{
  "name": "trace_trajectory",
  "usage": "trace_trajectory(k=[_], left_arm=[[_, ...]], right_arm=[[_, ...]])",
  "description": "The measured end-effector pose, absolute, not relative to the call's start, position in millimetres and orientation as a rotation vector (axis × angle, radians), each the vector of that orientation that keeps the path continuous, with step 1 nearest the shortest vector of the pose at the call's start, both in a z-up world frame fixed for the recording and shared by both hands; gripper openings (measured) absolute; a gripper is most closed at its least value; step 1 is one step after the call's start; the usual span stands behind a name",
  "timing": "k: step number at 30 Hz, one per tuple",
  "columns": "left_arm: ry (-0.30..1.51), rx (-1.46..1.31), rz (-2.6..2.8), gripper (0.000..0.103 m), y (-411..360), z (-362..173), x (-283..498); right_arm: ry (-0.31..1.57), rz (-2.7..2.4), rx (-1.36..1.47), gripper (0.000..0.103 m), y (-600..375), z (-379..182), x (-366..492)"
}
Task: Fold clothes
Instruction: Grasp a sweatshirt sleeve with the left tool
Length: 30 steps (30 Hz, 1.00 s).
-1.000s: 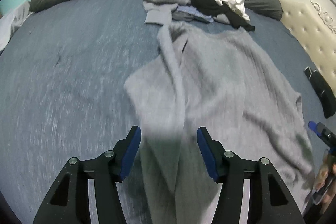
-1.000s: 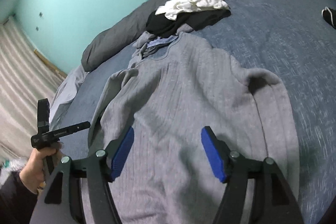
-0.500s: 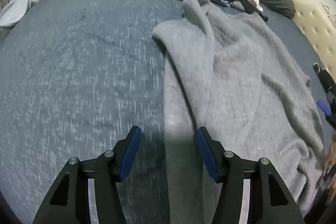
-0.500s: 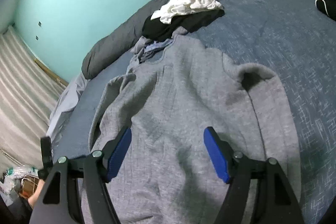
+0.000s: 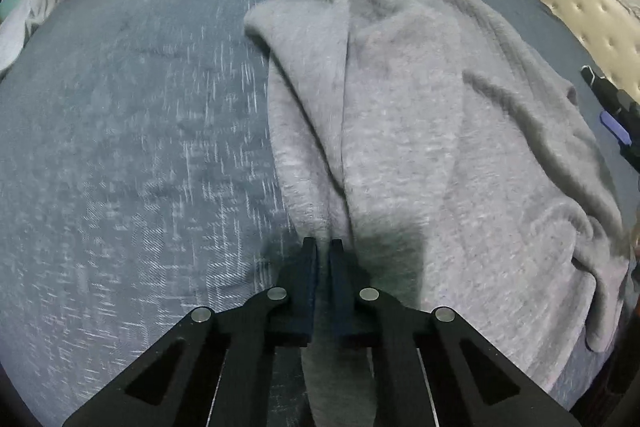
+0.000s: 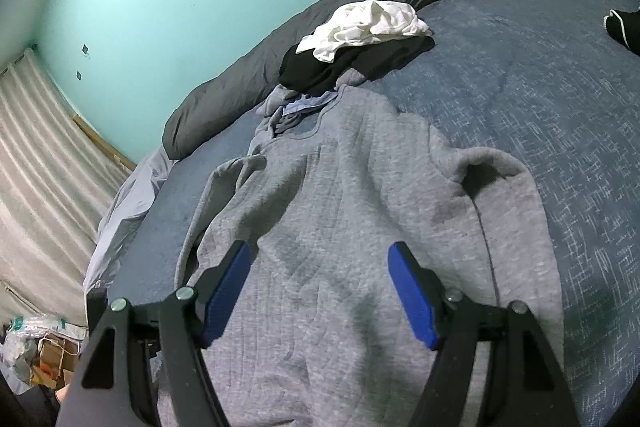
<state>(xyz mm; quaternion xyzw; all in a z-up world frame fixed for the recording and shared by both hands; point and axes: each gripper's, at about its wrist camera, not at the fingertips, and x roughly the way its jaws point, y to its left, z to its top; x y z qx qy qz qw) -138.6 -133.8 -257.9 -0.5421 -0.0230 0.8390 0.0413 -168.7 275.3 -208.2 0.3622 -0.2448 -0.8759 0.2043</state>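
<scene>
Now left fingers (image 5: 323,247) just closed on sweater (image 5: 420,131) edge; right fingers (image 6: 320,291) wide, empty.

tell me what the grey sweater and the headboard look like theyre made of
Grey sweater: soft heathered knit, probably cotton fleece; matte, faintly ribbed, drapes in loose folds. Headboard: cream padded upholstery, likely faux leather; button tufting with a slight sheen.

Sweater (image 6: 360,227) spread on bed (image 6: 560,107), clothes pile (image 6: 360,43) behind it
</scene>
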Motion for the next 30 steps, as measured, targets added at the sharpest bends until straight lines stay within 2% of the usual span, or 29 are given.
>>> trace_trajectory(k=[4, 9, 13, 16, 17, 19, 20, 21, 26, 29, 30], left_arm=[[-0.137, -1.617, 2.653, 0.005, -159.5, -232.3, -138.4], [-0.252, -1.646, 2.870, 0.005, -234.1, -207.3, -143.6], [-0.379, -1.827, 2.892, 0.010, -281.5, -225.9, -155.3], [-0.324, -1.807, 2.884, 0.013, -273.1, -227.4, -152.8], [-0.314, -1.785, 2.882, 0.015, -267.5, -226.1, -150.4], [-0.291, -1.755, 2.869, 0.033, -261.6, -224.9, -142.5], [-0.277, -1.752, 2.855, 0.046, -264.0, -225.4, -135.4], [-0.263, -1.748, 2.841, 0.049, -266.4, -225.9, -128.3], [-0.161, -1.841, 2.768, 0.050, -256.9, -248.8, -108.4], [-0.235, -1.868, 2.718, 0.050, -261.8, -261.6, -104.6], [-0.272, -1.868, 2.698, 0.041, -264.1, -264.5, -104.4]], right_arm=[[-0.696, -2.446, 1.001, 0.072, 278.8, -207.7, -168.8], [-0.704, -2.455, 0.992, 0.072, 280.6, -205.6, -168.3], [-0.698, -2.456, 0.995, 0.072, 278.7, -207.2, -169.8], [-0.689, -2.453, 1.004, 0.072, 276.2, -209.1, -171.0], [-0.687, -2.453, 1.006, 0.072, 275.6, -209.6, -171.2], [-0.687, -2.453, 1.010, 0.072, 274.9, -210.4, -172.1], [-0.688, -2.453, 1.012, 0.072, 274.7, -210.9, -172.5], [-0.688, -2.451, 1.014, 0.072, 274.3, -211.3, -172.7], [-0.685, -2.444, 1.019, 0.072, 272.3, -211.4, -171.6], [-0.691, -2.445, 1.018, 0.072, 272.8, -210.9, -171.1], [-0.692, -2.445, 1.020, 0.072, 273.0, -210.9, -171.1]])
